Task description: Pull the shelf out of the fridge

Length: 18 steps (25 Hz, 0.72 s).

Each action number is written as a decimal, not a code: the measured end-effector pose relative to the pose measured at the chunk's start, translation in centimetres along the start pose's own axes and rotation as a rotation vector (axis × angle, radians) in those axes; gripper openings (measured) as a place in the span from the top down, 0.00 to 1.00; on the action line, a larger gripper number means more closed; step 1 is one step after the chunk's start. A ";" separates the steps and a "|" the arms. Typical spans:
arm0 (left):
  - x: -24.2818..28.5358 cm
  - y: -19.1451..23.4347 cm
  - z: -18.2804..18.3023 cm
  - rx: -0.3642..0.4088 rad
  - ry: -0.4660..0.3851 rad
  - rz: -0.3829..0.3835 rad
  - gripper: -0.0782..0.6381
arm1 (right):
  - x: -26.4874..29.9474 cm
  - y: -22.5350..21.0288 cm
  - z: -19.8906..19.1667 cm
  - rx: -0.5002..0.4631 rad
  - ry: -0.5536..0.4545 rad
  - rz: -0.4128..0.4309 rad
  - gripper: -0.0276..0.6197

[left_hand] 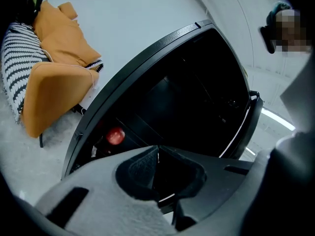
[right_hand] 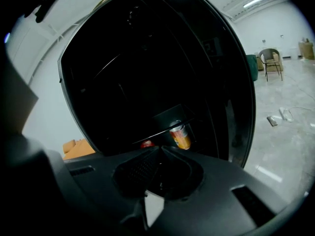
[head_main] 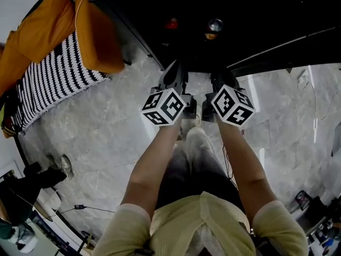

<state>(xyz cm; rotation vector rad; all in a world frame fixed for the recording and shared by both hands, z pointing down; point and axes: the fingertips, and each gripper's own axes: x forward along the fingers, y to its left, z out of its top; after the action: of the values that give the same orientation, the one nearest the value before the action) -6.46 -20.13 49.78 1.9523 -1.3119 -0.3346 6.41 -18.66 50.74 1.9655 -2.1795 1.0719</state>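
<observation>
Black fridge (right_hand: 147,58) open, interior dark. Thin shelf (right_hand: 158,133) low inside, seated in cavity, pale front edge.

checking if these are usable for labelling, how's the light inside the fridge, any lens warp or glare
Head view: the fridge interior is almost black, only a red item and a can catch light; the floor is evenly lit. Left gripper view: fisheye bends the fridge's frame into an arc. Right gripper view: same warp and dark interior, with bright reflections on the floor.
</observation>
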 end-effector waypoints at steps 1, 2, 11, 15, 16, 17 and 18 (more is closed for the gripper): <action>0.4 0.1 0.1 0.002 -0.007 -0.006 0.86 | 0.4 -0.2 0.0 0.010 -0.003 0.004 0.91; 0.8 0.2 0.1 0.005 -0.014 -0.010 0.86 | 0.9 -0.3 0.0 0.017 -0.005 0.007 0.91; 3.6 1.5 0.5 0.006 -0.052 -0.018 0.86 | 3.8 -0.2 0.7 0.022 -0.017 0.038 0.91; 4.5 2.0 0.3 -0.013 -0.083 -0.029 0.86 | 5.1 -0.6 1.0 0.060 -0.022 0.047 0.91; 4.7 2.2 0.3 -0.018 -0.092 -0.029 0.86 | 5.4 -0.8 1.0 0.062 -0.021 0.047 0.91; 4.9 2.4 0.4 -0.021 -0.100 -0.029 0.86 | 5.8 -1.0 1.1 0.061 -0.019 0.046 0.91; 5.2 2.6 0.4 -0.021 -0.105 -0.026 0.86 | 6.1 -1.2 1.1 0.057 -0.017 0.047 0.91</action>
<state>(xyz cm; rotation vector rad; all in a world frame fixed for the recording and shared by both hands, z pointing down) -6.18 -25.40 52.29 1.9580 -1.3450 -0.4680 6.68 -24.53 53.18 1.9632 -2.2391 1.1406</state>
